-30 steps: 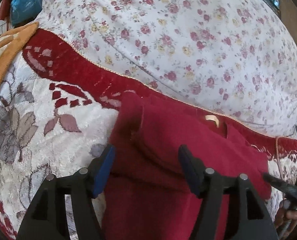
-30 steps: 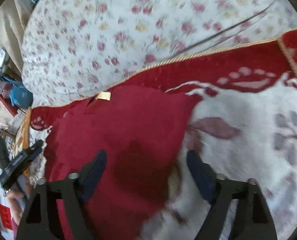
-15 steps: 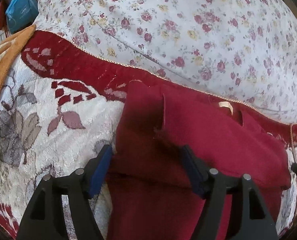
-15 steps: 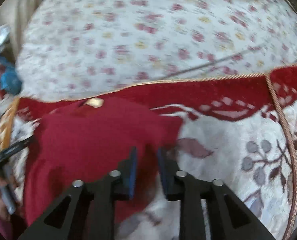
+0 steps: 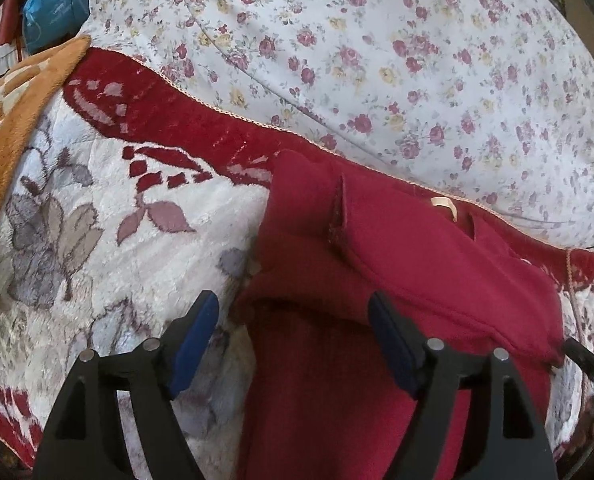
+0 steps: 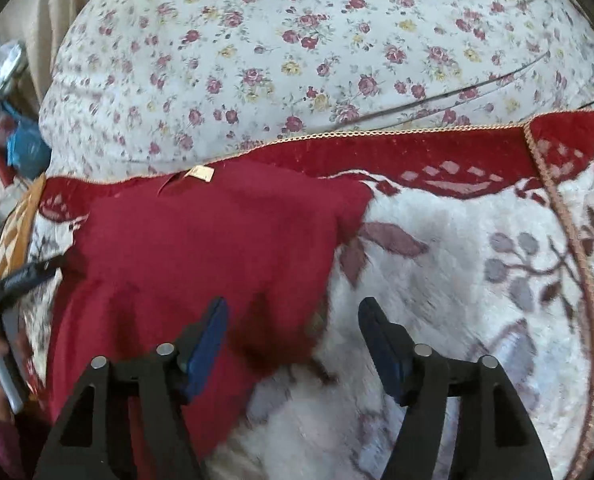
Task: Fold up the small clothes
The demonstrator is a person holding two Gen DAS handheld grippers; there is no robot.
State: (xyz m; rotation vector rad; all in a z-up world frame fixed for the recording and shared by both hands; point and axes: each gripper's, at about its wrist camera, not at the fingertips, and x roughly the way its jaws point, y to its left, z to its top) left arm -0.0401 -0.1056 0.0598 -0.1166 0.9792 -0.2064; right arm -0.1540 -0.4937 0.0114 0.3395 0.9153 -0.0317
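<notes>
Showing no readable writing, a tan label [image 5: 443, 202] tops the red garment [image 5: 377, 260].

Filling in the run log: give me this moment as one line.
stage: mid-fold | left gripper: open, just widened, over red garment | right gripper: open, just released garment edge | garment: on blanket, label at top

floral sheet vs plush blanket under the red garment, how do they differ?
Pattern: the floral sheet has small scattered roses; the plush blanket has large grey-mauve leaves inside a red border.
Texture: the sheet looks thin and smooth; the blanket is fluffy.
Edge: the blanket has a gold cord trim; the sheet shows none.
Position: the blanket lies nearer the grippers and carries the red garment; the sheet lies beyond it.
Both are pale-grounded.
</notes>
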